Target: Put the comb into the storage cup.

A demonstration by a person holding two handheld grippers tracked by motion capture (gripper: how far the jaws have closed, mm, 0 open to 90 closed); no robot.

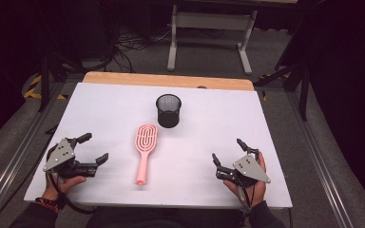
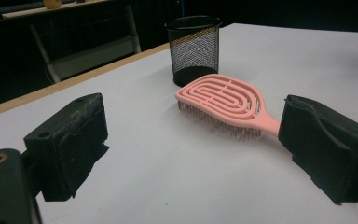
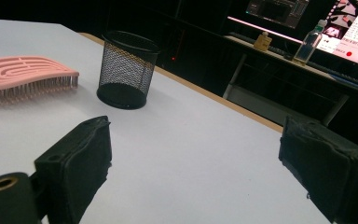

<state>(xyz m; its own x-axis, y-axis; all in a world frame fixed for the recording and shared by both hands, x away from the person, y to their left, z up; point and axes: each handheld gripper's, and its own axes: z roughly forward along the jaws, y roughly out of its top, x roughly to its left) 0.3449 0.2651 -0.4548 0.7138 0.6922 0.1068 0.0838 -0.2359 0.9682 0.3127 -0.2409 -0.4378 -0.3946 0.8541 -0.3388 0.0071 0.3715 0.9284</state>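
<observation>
a hairbrush (image 1: 144, 151) lies mid-table (image 1: 209, 185), just before a mesh cup (image 1: 168, 110), between the left gripper (image 1: 94, 147) and right gripper (image 1: 228, 151).

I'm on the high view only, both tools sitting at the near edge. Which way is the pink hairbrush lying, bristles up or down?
Observer: Bristles down. The left gripper view shows the pink hairbrush resting on them, slotted back upward.
Operator: Is its handle anywhere near the left tool's pads?
Observer: Not between them. The left tool stands open over bare table; one jaw just hides the handle's end from that camera.
Operator: Anything inside the mesh cup?
Observer: Through the mesh cup in the right gripper view, nothing shows inside.
</observation>
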